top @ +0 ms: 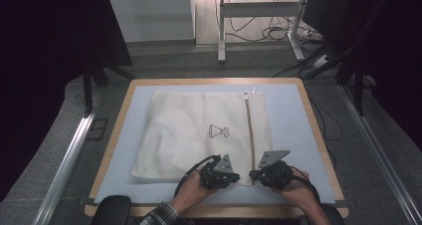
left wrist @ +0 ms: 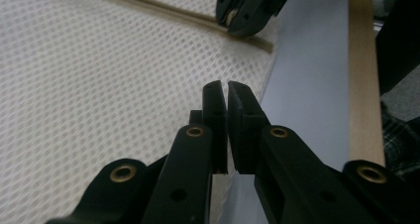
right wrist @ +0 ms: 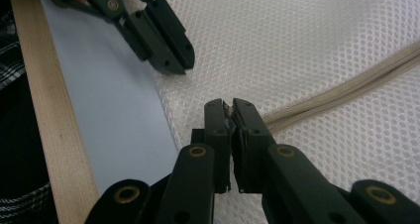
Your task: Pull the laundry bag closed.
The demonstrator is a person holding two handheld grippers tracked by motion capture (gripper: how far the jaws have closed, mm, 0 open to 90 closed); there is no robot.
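Note:
A white mesh bag (top: 199, 130) lies flat on the light blue mat (top: 291, 120), with a small flask drawing on it. Its beige zipper (top: 250, 135) runs from the far edge toward me on the right side. My right gripper (right wrist: 229, 105) is at the zipper's near end (right wrist: 317, 97), shut on a small beige piece of it at the bag's near edge. My left gripper (left wrist: 228, 87) hovers just left of it over the bag's near right corner, jaws together with nothing between them. In the high view both grippers, left (top: 230, 175) and right (top: 255, 175), sit side by side at the near edge.
The mat covers a wooden table (top: 214, 80) whose rim shows all around. Bare mat lies right of the bag and along the near edge. Beyond the table stand a white desk frame (top: 259, 8) and floor cables (top: 278, 33). A black chair part (top: 112, 210) sits at the near left.

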